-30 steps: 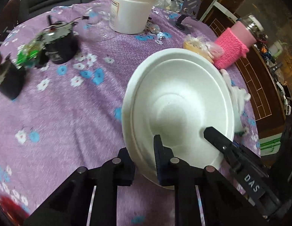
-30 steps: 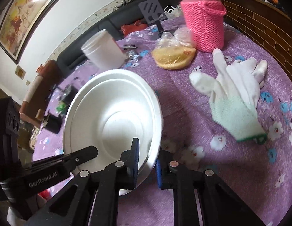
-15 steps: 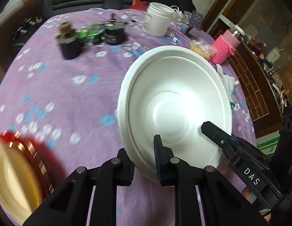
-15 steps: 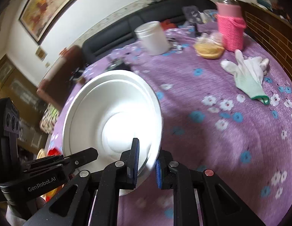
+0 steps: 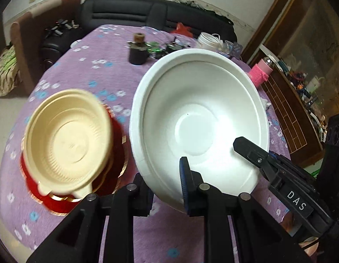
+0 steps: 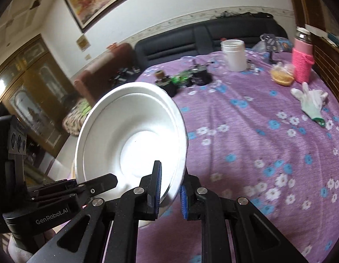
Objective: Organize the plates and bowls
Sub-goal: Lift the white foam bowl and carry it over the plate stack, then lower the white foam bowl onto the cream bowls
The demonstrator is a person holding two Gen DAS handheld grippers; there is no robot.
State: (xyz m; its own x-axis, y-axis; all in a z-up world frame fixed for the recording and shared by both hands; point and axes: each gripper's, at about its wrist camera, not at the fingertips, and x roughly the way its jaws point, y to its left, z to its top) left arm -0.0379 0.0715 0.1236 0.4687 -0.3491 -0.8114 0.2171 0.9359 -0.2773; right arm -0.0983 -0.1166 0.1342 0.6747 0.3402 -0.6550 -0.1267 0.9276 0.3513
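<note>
A white foam bowl (image 5: 198, 120) (image 6: 130, 135) hangs tilted above the purple flowered table (image 6: 246, 142), held by both grippers. My left gripper (image 5: 164, 186) clamps its near rim, one finger inside and one underneath; its jaws are starting to open with the rim still between them. My right gripper (image 6: 169, 186) is shut on the rim at the opposite side, and shows in the left wrist view as a black finger (image 5: 246, 148) over the bowl's right edge. Left of the white bowl, a cream plastic bowl (image 5: 66, 140) rests on red gold-edged plates (image 5: 117, 153).
At the far side of the table stand a white jar (image 6: 233, 54), a pink knit-covered bottle (image 6: 302, 63), bagged food (image 6: 281, 75) and small black pots (image 5: 137, 52). A white glove (image 6: 311, 103) lies at the right. A black sofa (image 6: 202, 35) stands behind.
Both grippers have carried the white bowl up and leftward across the table, away from the glove and jar. The cream bowl on the red plates has come fully into view.
</note>
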